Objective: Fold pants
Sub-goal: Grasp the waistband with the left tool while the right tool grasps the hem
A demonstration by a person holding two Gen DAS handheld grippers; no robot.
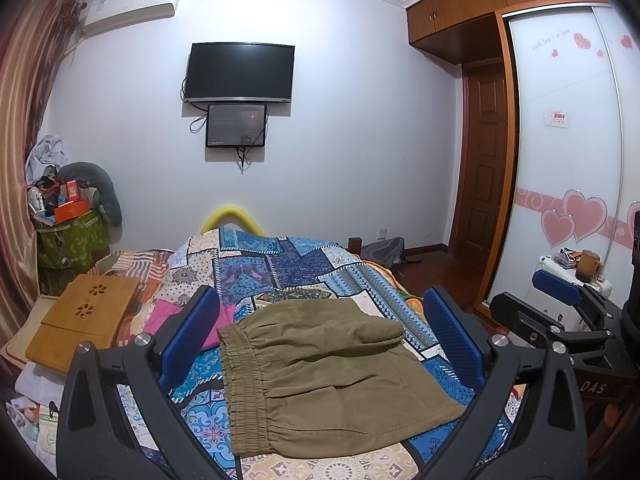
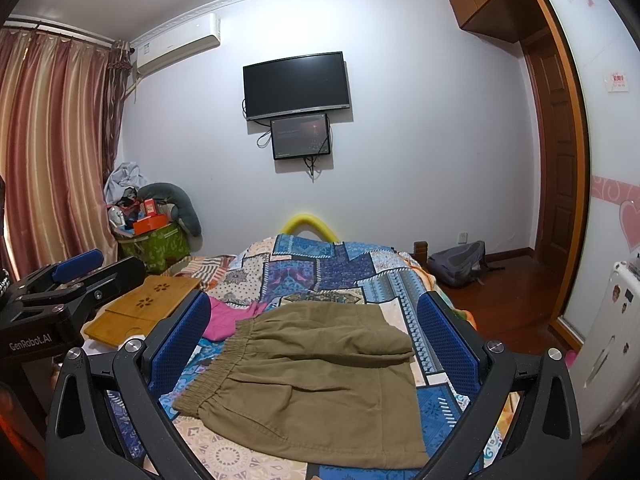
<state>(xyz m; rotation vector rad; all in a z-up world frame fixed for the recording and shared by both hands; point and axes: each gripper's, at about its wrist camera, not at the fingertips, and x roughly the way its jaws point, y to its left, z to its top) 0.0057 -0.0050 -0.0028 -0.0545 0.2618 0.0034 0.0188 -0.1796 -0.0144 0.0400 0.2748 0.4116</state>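
The pants (image 1: 320, 372) lie on the near part of the bed, on the patterned quilt (image 1: 280, 264), already reduced to a compact rectangle: the elastic waistband (image 1: 244, 384) runs along the left edge and a doubled layer of cloth sits on the far half, its rounded fold edge toward the right. That layout suggests the legs are folded back over the seat, so the task appears close to done or done; whether a further fold is intended cannot be told. The left gripper (image 1: 320, 344) hangs above the garment with its blue fingers (image 1: 188, 336) spread wide on either side of it, grasping nothing and not touching the cloth. The right gripper (image 2: 316, 340) stands likewise, fingers (image 2: 448, 344) parted and empty, framing the pants (image 2: 312, 376) from a little further right; each tool shows at the edge of the other's view, so they sit side by side. A pink garment (image 1: 168, 316) lies just beyond the waistband on the left, apparently awaiting handling. A bamboo lap tray (image 1: 84, 316) rests further left, clear of the working area.
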